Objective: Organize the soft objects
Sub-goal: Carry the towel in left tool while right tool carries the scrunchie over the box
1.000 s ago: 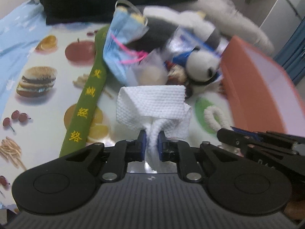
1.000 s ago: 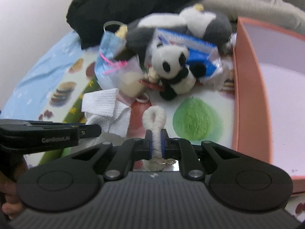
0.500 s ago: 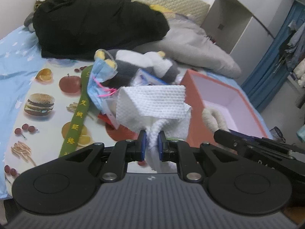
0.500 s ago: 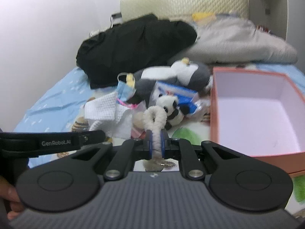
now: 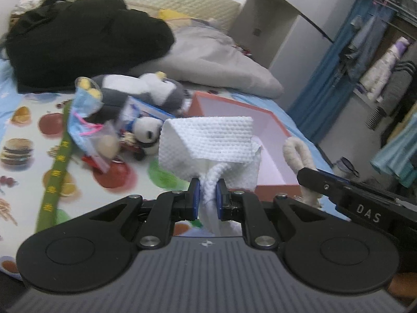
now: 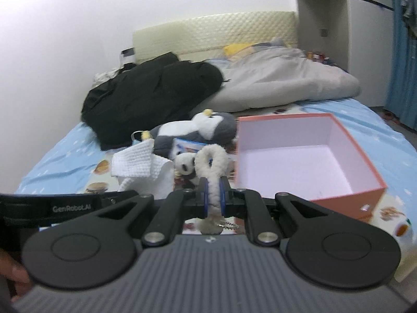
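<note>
The work surface is a bed covered by a food-print mat (image 5: 23,140), with a black garment (image 6: 153,94) and a grey quilt (image 6: 281,78) heaped toward the headboard. An open orange box (image 6: 307,161) with a pale pink interior sits on the mat at the right side; its interior appears bare in the right wrist view.

The left gripper (image 5: 207,195) is clamped on a white textured cloth (image 5: 208,140), which is held raised off the mat; the cloth bunches into a narrow neck between the blue pads and fans out above them. The right gripper (image 6: 213,198) is closed around a fluffy cream loop (image 6: 211,164), with a small metal ring hanging below the pads; the exact nature of this item is hard to tell. Both held items are near the box's left wall.

On the mat to the left of the box lies a pile: a grey-and-white penguin plush (image 5: 146,88), a small panda plush (image 5: 147,133), a blue face mask (image 5: 80,114) and a green ribbon (image 5: 56,177) with yellow characters.
</note>
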`<move>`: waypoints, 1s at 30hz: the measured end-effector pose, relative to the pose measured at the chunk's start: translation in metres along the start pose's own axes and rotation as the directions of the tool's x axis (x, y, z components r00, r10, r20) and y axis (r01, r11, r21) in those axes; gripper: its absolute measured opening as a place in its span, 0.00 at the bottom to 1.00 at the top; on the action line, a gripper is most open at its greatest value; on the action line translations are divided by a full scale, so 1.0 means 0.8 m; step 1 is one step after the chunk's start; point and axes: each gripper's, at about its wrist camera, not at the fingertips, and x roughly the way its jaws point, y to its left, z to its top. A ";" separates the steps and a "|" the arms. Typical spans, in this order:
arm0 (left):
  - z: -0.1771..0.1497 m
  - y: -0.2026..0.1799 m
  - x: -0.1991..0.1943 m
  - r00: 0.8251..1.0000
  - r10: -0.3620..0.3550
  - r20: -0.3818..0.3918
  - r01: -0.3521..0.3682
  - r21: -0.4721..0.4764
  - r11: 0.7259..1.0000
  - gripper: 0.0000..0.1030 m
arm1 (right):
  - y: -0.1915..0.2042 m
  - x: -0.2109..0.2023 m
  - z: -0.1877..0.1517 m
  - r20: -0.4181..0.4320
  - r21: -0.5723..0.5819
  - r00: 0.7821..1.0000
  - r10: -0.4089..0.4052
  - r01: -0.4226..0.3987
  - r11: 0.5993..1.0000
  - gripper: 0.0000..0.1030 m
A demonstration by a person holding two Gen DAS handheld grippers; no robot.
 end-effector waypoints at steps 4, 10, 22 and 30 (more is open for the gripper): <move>0.002 -0.019 0.013 0.999 -0.039 -0.025 0.039 0.022 0.999 0.15 | -0.018 -0.009 -0.004 0.001 0.014 0.999 -0.044 0.044 0.999 0.12; 0.021 -0.047 0.038 0.998 -0.053 -0.042 0.056 0.065 0.996 0.15 | -0.055 -0.003 0.001 -0.005 0.079 0.997 -0.074 0.074 0.994 0.12; 0.087 -0.102 0.184 0.986 -0.064 -0.156 0.080 0.100 0.992 0.15 | -0.161 0.078 0.040 -0.083 0.142 0.989 -0.124 0.135 0.981 0.12; 0.115 -0.122 0.300 0.963 -0.046 -0.267 0.079 0.116 0.990 0.15 | -0.225 0.151 0.047 -0.170 0.172 0.978 -0.124 0.154 0.973 0.12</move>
